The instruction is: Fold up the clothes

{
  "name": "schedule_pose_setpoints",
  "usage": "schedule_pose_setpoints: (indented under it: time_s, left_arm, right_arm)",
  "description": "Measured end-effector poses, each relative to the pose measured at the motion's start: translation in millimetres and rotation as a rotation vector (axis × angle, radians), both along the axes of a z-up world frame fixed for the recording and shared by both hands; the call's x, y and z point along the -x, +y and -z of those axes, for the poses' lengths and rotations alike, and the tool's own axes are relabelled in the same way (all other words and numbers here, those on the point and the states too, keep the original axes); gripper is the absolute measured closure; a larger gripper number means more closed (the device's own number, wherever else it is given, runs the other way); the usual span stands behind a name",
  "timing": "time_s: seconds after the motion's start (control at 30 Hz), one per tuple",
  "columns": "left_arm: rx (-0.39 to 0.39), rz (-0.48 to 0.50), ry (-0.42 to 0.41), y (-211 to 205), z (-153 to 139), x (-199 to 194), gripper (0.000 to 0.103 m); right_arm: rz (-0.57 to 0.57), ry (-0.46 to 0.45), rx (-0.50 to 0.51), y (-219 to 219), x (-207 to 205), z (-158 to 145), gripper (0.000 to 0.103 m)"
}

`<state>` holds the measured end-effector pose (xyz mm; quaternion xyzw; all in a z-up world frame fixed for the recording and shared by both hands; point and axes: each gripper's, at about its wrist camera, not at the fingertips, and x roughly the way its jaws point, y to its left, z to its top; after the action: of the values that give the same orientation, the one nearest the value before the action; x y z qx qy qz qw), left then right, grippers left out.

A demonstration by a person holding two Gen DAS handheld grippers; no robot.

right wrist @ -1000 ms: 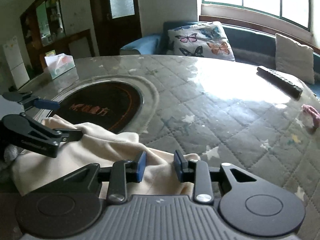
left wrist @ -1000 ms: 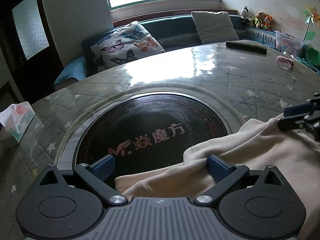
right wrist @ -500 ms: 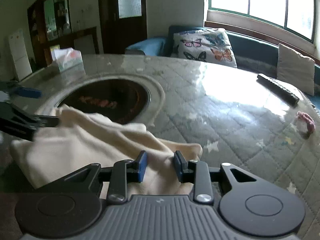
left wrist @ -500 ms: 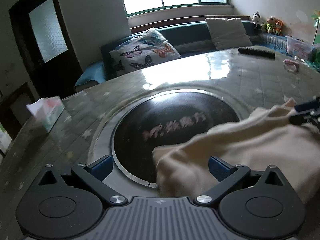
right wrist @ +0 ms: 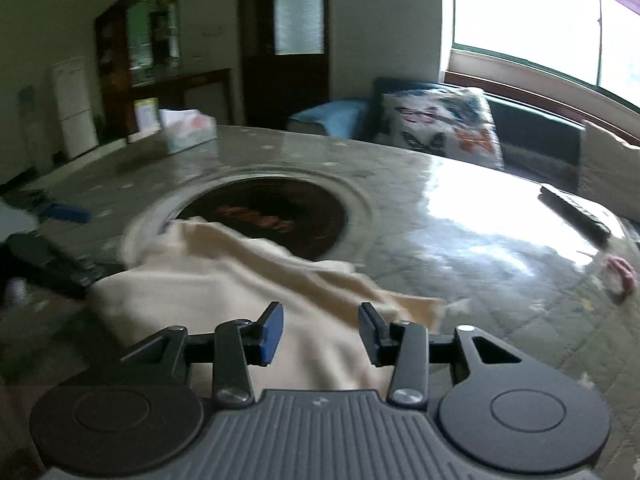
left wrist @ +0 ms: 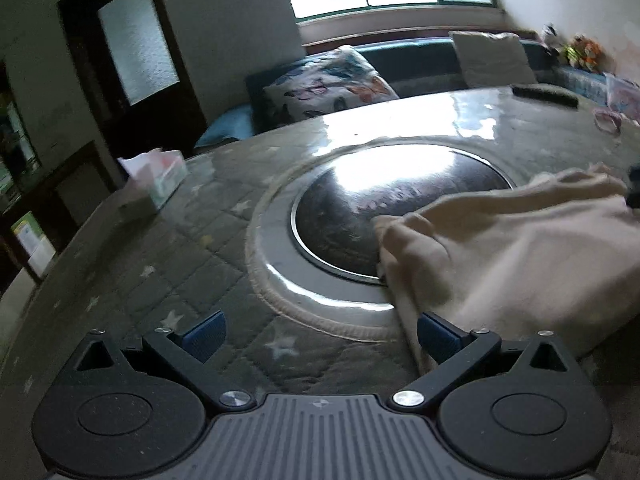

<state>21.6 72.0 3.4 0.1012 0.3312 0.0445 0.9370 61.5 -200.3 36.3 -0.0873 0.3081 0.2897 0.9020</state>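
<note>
Both grippers' jaws gape beside the cream garment [right wrist: 224, 300]

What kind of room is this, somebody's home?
Most likely a home living or dining room. A sofa bench under the window holds a butterfly cushion, a tissue box and a remote control sit on the quilt-covered round table, and a cream garment lies there for folding.

One cream garment [left wrist: 520, 248] lies on the tabletop [left wrist: 168, 276], with one tissue box [left wrist: 158, 178], one remote [left wrist: 546, 94] and one pink item [right wrist: 620, 272]. Two cushions [left wrist: 332, 84] sit behind. Two grippers: left [left wrist: 320, 334], right [right wrist: 320, 334]. The blurred toys [left wrist: 576, 48] look like perhaps three.
</note>
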Motion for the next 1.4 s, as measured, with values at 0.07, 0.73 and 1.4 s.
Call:
schedule_pose_setpoints:
  time_s: [0.07,0.73,1.4]
  left_arm:
    - [0.021,0.005,-0.029,-1.7,-9.1,4.8,0.0]
    - [0.052,0.06,0.002,-17.6,1.6,12.6,0.0]
    - [0.108,0.006,0.017,-10.2,-1.5,-39.9,0.0]
  right_arm:
    - [-0.026,0.003,-0.009,5.1,9.1,0.2,0.056]
    - [-0.027,0.08,-0.033,-17.8,40.6,22.2,0.05]
    - [-0.045,0.082,-0.08,-0.4,8.8,18.6,0.034]
